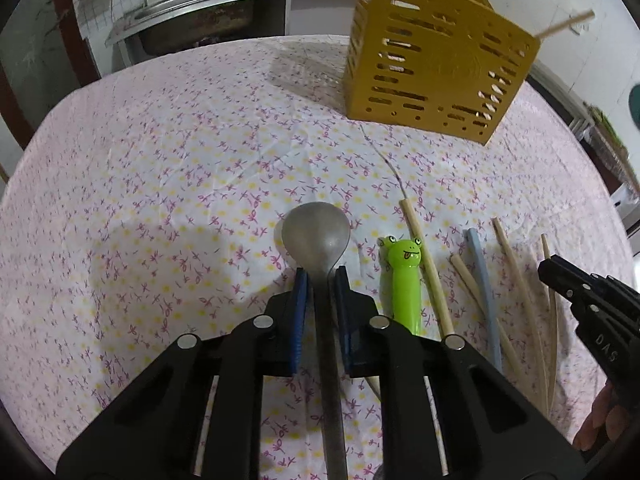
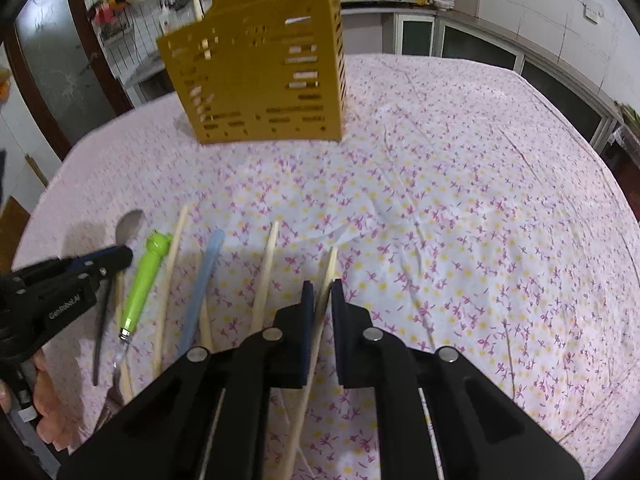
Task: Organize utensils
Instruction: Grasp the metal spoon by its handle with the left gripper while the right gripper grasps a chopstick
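A metal spoon (image 1: 316,232) lies on the flowered tablecloth (image 1: 180,160), bowl pointing away. My left gripper (image 1: 322,276) is shut on its handle just behind the bowl. To its right lie a green frog-handled utensil (image 1: 406,280), a pale blue stick (image 1: 482,280) and several wooden chopsticks (image 1: 426,268). In the right wrist view my right gripper (image 2: 322,284) is shut on a wooden chopstick (image 2: 330,264) at the right end of that row. The left gripper (image 2: 120,256) shows at that view's left edge. A yellow slotted utensil holder (image 2: 260,80) stands farther back with chopsticks in it.
The yellow holder (image 1: 436,64) stands near the table's far side. Behind the table are a steel sink counter (image 1: 200,20) and kitchen cabinets (image 2: 480,44). A person's hand (image 2: 44,400) grips the left tool. Bare cloth (image 2: 480,220) stretches right of the chopsticks.
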